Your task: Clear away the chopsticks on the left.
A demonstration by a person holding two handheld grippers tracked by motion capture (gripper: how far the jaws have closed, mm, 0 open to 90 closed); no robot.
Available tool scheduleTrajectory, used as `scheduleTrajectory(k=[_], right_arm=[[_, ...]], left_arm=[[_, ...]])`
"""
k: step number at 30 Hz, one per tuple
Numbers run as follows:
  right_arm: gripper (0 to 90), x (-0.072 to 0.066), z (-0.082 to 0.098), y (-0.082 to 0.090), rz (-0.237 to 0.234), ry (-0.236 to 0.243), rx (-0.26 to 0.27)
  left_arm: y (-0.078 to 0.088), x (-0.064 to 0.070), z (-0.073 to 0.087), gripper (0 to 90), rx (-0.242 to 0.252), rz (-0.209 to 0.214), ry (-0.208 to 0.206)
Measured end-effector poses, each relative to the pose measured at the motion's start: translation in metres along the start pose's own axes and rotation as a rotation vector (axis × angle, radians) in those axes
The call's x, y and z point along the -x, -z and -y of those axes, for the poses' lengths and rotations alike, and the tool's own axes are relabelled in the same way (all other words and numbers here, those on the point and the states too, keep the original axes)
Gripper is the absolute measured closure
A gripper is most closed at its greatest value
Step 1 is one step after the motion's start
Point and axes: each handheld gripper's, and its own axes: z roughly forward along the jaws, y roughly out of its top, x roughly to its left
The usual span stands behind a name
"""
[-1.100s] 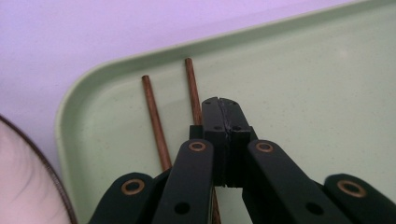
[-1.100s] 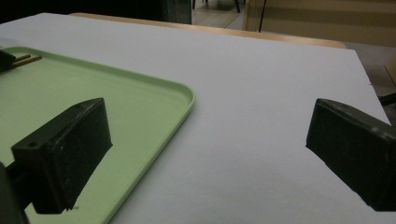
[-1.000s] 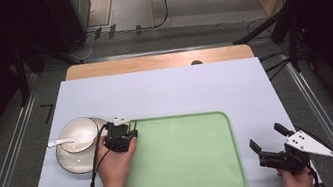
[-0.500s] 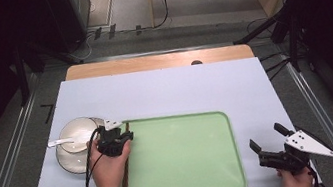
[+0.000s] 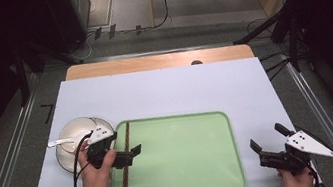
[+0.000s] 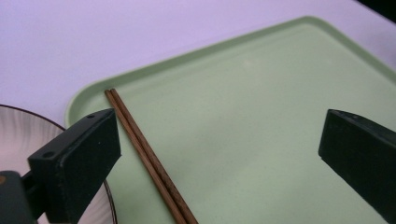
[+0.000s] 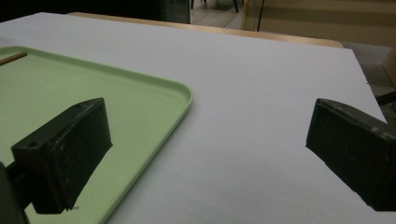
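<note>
- White sheet (image 5: pixel 169 93) is covering the table; dark floor is showing around it.
- Green tray (image 5: pixel 189 155) is holding brown chopsticks (image 5: pixel 126 163), lying along its left edge.
- Bowl (image 5: pixel 69 147), just left of the tray, is holding a white spoon (image 5: pixel 63 140).
- Left gripper (image 5: pixel 131 154) is hovering over the chopsticks, jaws standing wide apart, gripping nothing.
- Right gripper (image 5: pixel 269 145) is sitting near the tray's right edge over the sheet, jaws spread wide, empty.
</note>
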Motion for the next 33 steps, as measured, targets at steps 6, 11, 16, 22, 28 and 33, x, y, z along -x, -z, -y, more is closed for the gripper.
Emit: scheduleTrajectory(k=[6, 11, 16, 22, 28, 33], right_arm=[[0.0, 0.001, 0.001, -0.001, 0.005, 0.001, 0.003], [0.0, 0.001, 0.001, -0.001, 0.012, -0.004, 0.007], [0.0, 0.001, 0.001, 0.000, 0.021, -0.004, 0.016], [0.0, 0.001, 0.001, 0.002, 0.036, 0.014, 0.027], [0.0, 0.003, 0.001, 0.002, 0.057, 0.028, 0.025], [0.0, 0.005, 0.001, 0.002, 0.078, 0.028, 0.028]], left_arm=[[0.025, -0.004, 0.015, 0.0, 0.036, -0.025, -0.014], [0.048, -0.011, 0.032, 0.0, 0.066, -0.065, -0.007], [0.071, -0.021, 0.049, 0.0, 0.083, -0.109, 0.003], [0.092, -0.032, 0.067, 0.0, 0.090, -0.159, 0.001], [0.108, -0.045, 0.079, 0.0, 0.086, -0.196, 0.018], [0.117, -0.055, 0.084, 0.0, 0.107, -0.198, 0.040]])
